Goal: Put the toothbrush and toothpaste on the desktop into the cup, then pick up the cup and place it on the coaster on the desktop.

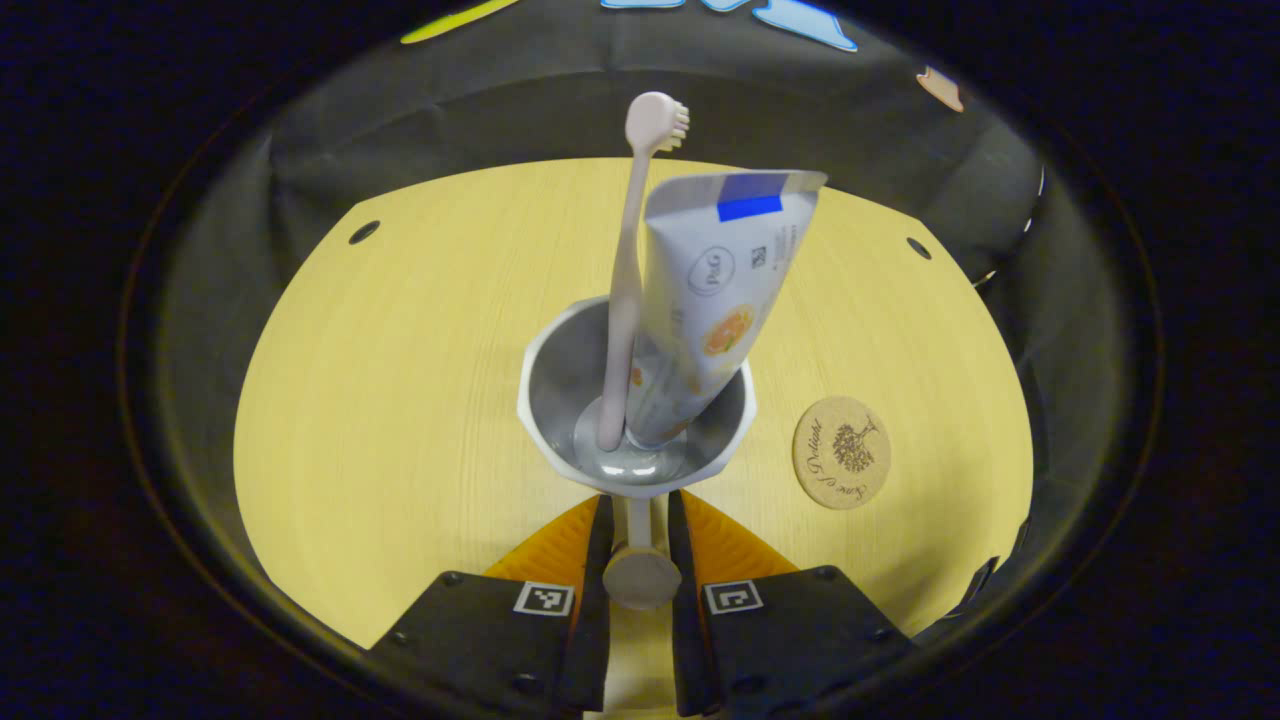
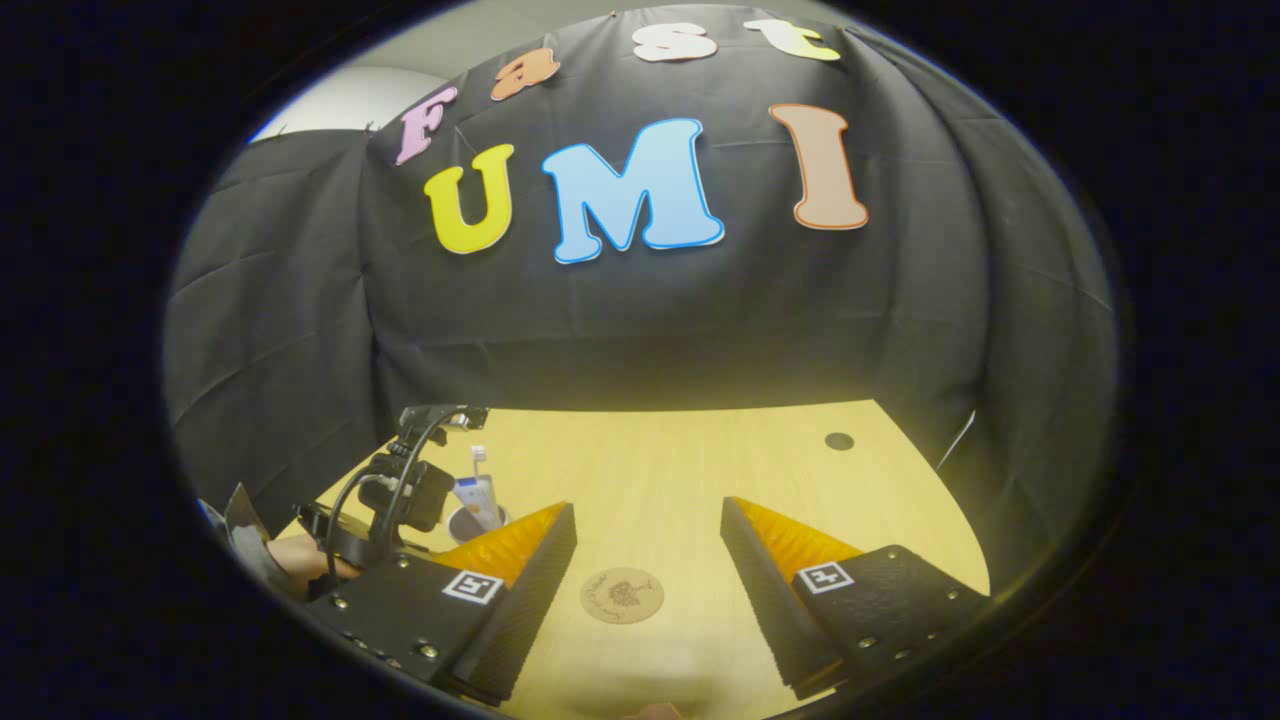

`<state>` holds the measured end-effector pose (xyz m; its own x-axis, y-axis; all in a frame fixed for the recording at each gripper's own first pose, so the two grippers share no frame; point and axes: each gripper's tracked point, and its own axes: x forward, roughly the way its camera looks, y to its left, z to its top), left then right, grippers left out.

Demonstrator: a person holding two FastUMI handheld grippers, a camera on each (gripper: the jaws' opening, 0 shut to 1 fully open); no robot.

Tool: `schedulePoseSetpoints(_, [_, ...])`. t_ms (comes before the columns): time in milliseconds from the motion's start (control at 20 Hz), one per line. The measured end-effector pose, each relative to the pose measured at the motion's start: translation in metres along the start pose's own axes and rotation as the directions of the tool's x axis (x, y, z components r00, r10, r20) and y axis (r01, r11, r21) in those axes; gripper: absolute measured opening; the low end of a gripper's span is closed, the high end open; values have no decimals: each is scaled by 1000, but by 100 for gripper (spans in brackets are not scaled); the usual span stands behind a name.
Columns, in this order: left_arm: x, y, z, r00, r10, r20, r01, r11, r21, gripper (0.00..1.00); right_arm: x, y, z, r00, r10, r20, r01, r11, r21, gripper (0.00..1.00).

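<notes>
Left gripper (image 1: 637, 520): fingers clamped on the cup's handle.
Cup (image 1: 560, 375): holds brush (image 1: 625, 300) and paste (image 1: 715, 290), both upright, leaning on the rim.
Coaster (image 1: 841, 452): flat on tabletop (image 1: 400, 350), bare, just right of the cup.
Right gripper (image 2: 648, 545): fingers apart, holding nothing, above the coaster.
</notes>
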<state>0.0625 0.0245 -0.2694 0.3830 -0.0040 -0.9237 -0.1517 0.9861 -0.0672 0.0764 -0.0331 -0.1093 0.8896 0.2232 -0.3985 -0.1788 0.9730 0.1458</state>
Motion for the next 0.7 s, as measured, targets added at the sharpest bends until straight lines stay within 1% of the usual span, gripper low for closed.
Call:
schedulePoseSetpoints(50, [0, 1, 0, 1000, 0, 1, 0, 1000, 0, 34, 0, -1, -1, 1000, 0, -5, 0, 1000, 3, 91])
schedulePoseSetpoints(100, [1, 2, 0, 1000, 8, 8, -8, 1000, 0, 33, 0, -2, -2, 1000, 0, -6, 0, 1000, 5, 91])
schedulePoseSetpoints(150, [0, 0, 0, 1000, 4, 6, -4, 1000, 1, 30, 0, -2, -2, 1000, 0, -8, 0, 1000, 6, 91])
schedulePoseSetpoints(200, [0, 1, 0, 1000, 6, 14, -6, 1000, 15, 29, 0, -2, -2, 1000, -1, -7, 1, 1000, 5, 91])
schedulePoseSetpoints(350, [-2, -2, 0, 1000, -6, 28, 6, 1000, 13, 30, 0, -4, -3, 1000, -4, -8, 4, 1000, 5, 91])
schedulePoseSetpoints(500, [-4, -14, 0, 999, -36, 40, 36, 999, 3, 29, -2, -5, -2, 1000, -7, -5, 7, 1000, 11, 91])
schedulePoseSetpoints(700, [-9, -34, 5, 996, -70, 59, 68, 997, 37, 29, -5, -7, -2, 1000, -13, 0, 13, 1000, 11, 91])
